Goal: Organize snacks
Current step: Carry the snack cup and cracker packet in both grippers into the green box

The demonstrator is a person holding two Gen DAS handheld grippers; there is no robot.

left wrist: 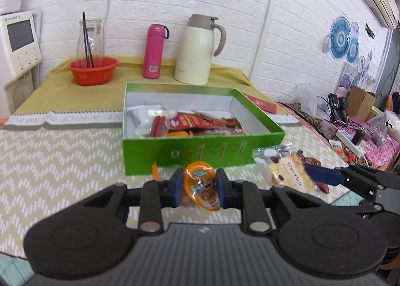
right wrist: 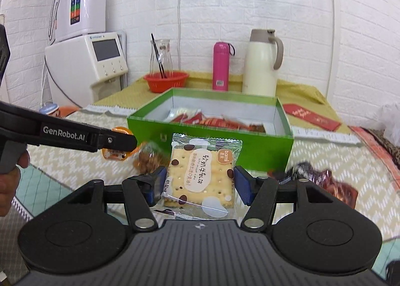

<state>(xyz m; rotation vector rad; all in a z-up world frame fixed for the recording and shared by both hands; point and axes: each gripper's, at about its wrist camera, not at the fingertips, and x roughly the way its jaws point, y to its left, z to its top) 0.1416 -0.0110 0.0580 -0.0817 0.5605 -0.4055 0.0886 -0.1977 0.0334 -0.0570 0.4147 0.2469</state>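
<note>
Two grippers each carry a snack just short of the green box [left wrist: 200, 153]. Clenched between the blue pads of the left gripper [left wrist: 199, 189] is an orange jelly cup [left wrist: 201, 187], with the box directly ahead of it. Wide-spread, the right gripper [right wrist: 200, 184] grasps a cracker packet [right wrist: 200, 173] by its two side edges, the box just beyond. Red snack packets [left wrist: 197, 123] lie inside the box.
</note>
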